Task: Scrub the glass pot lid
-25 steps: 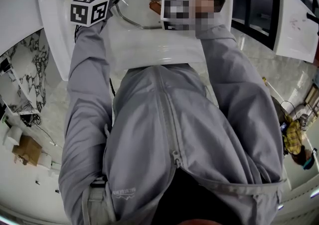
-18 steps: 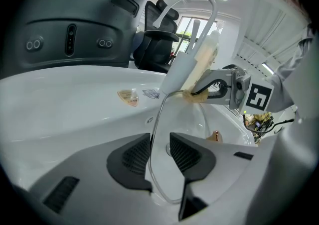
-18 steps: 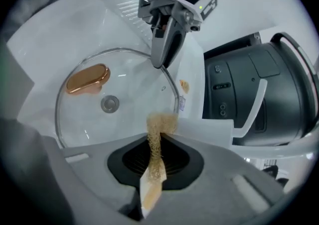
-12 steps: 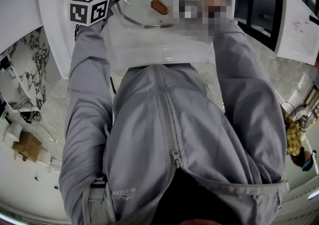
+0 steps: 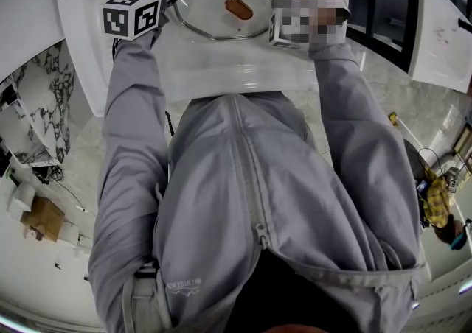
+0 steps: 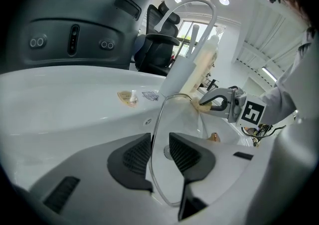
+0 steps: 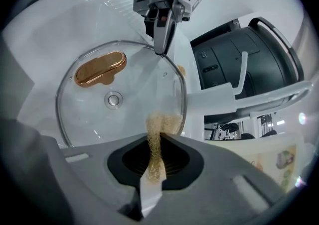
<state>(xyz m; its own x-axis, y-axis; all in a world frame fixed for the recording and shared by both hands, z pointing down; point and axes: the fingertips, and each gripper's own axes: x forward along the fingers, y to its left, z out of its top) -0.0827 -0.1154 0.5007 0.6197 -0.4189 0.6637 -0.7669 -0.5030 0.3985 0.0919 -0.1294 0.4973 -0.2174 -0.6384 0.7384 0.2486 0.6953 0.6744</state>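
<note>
Hand-held gripper on lid, handle up

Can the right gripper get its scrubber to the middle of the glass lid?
Probably yes. The right gripper holds the scrubber at the glass lid's near rim, bare glass ahead; the left gripper, its jaws just closed further on the far rim, sits clear of that path.

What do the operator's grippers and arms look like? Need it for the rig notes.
The left gripper and right gripper are both pale grey and smoothly moulded, with dark ribbed pads lining the jaws. Each carries a white cube printed with black square markers. The arms are in light grey sleeves of a jacket that zips up the front.
</note>
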